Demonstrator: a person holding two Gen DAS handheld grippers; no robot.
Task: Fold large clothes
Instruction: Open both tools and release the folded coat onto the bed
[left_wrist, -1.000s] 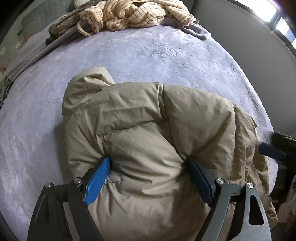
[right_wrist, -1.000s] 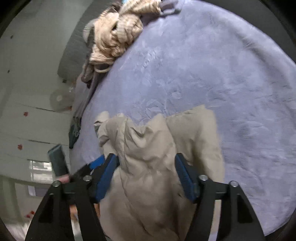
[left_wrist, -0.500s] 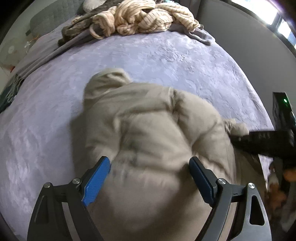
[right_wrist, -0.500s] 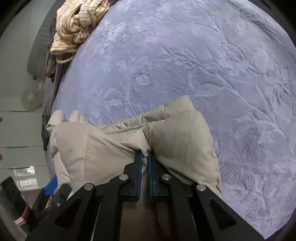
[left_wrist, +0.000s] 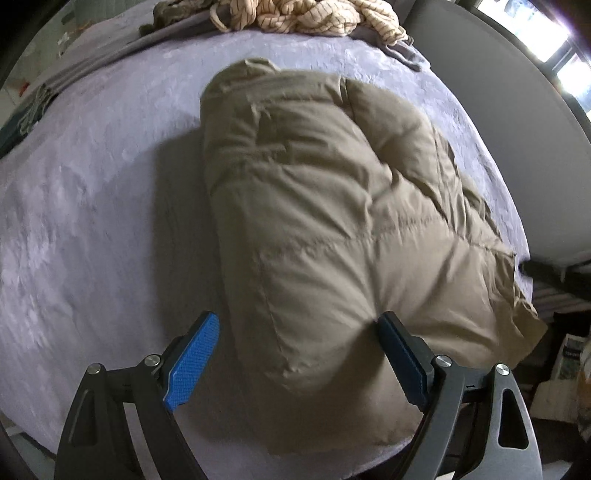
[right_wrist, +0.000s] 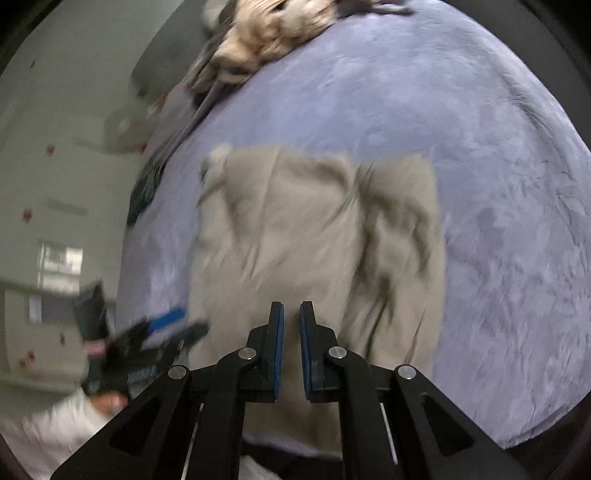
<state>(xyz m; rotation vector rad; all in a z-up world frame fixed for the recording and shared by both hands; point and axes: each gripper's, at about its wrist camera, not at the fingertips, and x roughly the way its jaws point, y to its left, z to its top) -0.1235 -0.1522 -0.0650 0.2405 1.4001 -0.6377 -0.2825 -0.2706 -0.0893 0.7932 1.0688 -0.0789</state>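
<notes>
Blue-padded fingers frame both our views. On our left gripper (left_wrist: 297, 354) the jaws stand wide; the near end of the puffy tan quilted jacket (left_wrist: 332, 229) bulges between them, the right pad against the fabric, the left pad clear of it with bedspread showing in the gap. On our right gripper (right_wrist: 290, 350) the jaws are narrow and opening, a thin slit between the pads, and we see no fabric pinched in that slit; the jacket lies just beyond and below the tips, blurred by motion. In the right wrist view our left gripper shows low at the left edge, smeared, with a white sleeve (right_wrist: 48, 435) under it.

The jacket lies folded into a thick bundle on the lavender embossed plush bedspread (left_wrist: 92, 192), its near end by the bed's edge. Farther off, at the far end of the bed, a cream striped knit garment (left_wrist: 306, 16) sits crumpled in a heap, well apart from the jacket.
</notes>
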